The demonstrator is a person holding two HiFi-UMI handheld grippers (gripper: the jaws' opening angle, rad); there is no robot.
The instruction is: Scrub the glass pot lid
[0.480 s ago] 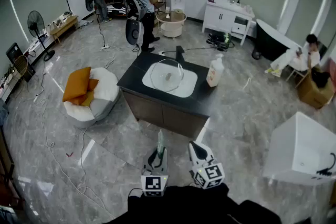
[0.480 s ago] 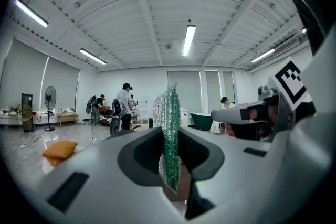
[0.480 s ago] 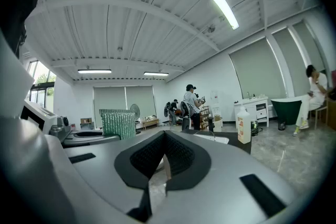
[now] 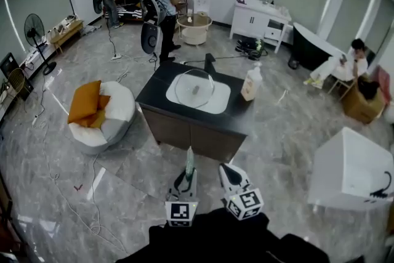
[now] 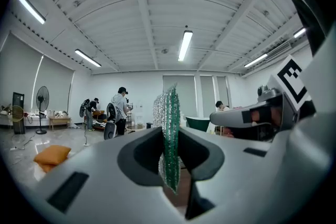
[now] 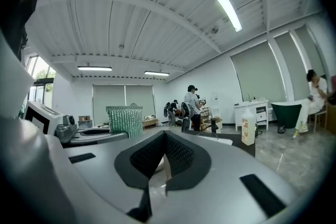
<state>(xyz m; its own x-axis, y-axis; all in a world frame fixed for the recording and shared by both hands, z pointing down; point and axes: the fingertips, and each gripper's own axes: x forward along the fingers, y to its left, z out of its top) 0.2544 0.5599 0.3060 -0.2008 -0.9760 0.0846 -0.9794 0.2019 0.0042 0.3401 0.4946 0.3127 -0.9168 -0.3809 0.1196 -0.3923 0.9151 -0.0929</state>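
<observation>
We hold both grippers low at 6 o'clock in the head view, well apart from the dark surface (image 4: pixel 243 117) that stands at 12 o'clock from them. The left gripper (image 5: pixel 169 165) has its jaws clamped on a green scrub pad (image 5: pixel 169 139), which stands upright on edge and rises above the jaw tips. The right gripper (image 6: pixel 164 157) has its jaws clenched together, pad against pad. The two grippers sit side by side, the left at 9 o'clock of the right.

The glass pot lid (image 4: pixel 195 88) lies in the white sink (image 4: pixel 217 105) set into the surface, its knob near the middle. A dark faucet (image 4: pixel 210 63) stands at 12 o'clock of the sink, and a pale soap bottle (image 4: pixel 250 84) stands upright on the surface at 3 o'clock of it. A white beanbag (image 4: pixel 117 114) with orange cushions (image 4: pixel 86 101) sits on the floor at 9 o'clock of the surface.
</observation>
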